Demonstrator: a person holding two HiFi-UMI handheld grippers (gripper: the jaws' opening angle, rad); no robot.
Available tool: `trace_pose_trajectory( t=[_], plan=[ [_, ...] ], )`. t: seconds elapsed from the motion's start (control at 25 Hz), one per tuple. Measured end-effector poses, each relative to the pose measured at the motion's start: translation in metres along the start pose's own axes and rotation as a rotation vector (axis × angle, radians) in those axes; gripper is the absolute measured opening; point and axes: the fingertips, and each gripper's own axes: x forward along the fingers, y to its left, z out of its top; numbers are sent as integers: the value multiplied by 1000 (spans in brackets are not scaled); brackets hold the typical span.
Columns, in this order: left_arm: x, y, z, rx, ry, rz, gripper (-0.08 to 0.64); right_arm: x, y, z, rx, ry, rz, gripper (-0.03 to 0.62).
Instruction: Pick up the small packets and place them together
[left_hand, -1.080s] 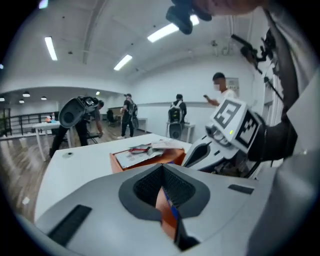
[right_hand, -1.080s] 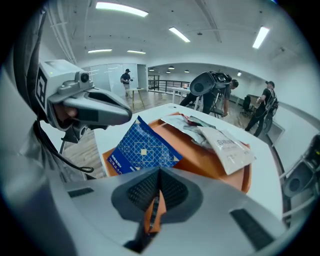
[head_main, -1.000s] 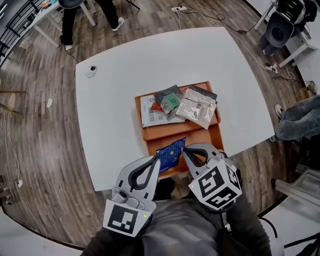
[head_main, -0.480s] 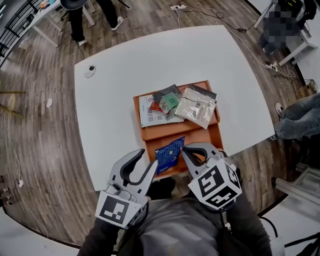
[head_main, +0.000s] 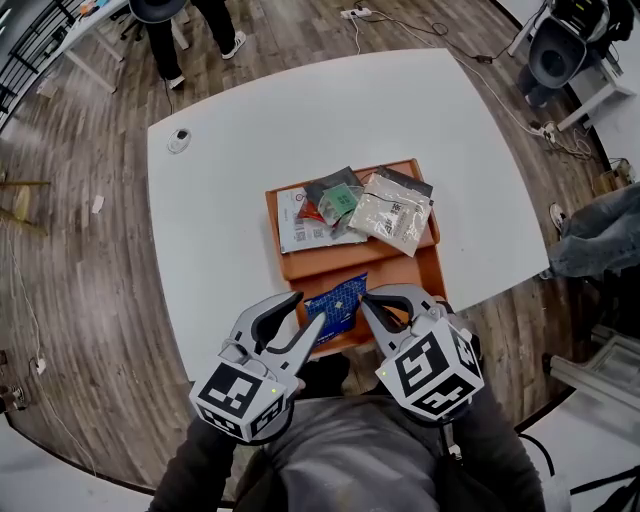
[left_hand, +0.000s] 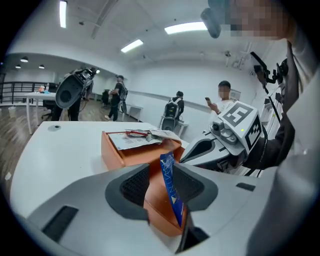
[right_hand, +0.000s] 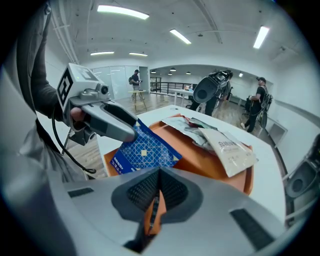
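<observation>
While the blue packet (head_main: 336, 305) is pinched at one corner by the closed right gripper (head_main: 366, 297), it is straddled by the left gripper (head_main: 309, 308), jaws apart.
Low in the frame over the orange tray (head_main: 400, 268), it is judged light, floppy and slick, best taken by a sealed edge; the approach is crowded by the tray rim and the other packets (head_main: 395, 212) heaped above.
</observation>
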Motion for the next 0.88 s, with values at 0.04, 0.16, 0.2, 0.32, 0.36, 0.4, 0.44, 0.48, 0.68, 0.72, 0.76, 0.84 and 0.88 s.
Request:
trace_pose_trajectory(
  t=[0.04,0.16,0.2,0.32,0.36,0.4,0.44,0.48,0.68,0.72,0.76,0.84,0.88],
  plan=[
    [2,-1,0,7,4,-3,137,0,1,0,-1,0,2,3],
    [3,-2,1,21,6,-2,124,1,2,-1,-1,1,5,3],
    [2,-3,2,23,5,-6,66,1,2,-1,-2,1,6,3],
    [0,-8,4,14,-5,-51,28,1,2,-2,-4,5,4,3],
    [0,-10,5,13,-5,-61,20,0,2,-3,-4,8,2,3],
    [0,-11,6,17,-4,-66,17,0,2,-3,-3,10,0,3],
    [0,-12,7,23,-2,-69,12,-1,2,-3,-3,12,-3,3],
    [-1,-13,8,30,-1,-72,11,-2,2,-2,-3,12,-6,3],
    [-10,-23,21,58,-11,-87,11,-14,1,8,-15,0,-24,3],
    [-12,-24,26,64,-17,-85,11,-17,1,11,-19,-4,-30,3],
    [-14,-26,32,68,-26,-84,11,-21,0,14,-24,-9,-38,3],
    [-16,-29,43,74,-47,-82,11,-30,-3,21,-34,-15,-56,3],
    [-16,-31,50,74,-59,-83,11,-35,-5,24,-39,-17,-67,3]
  ],
)
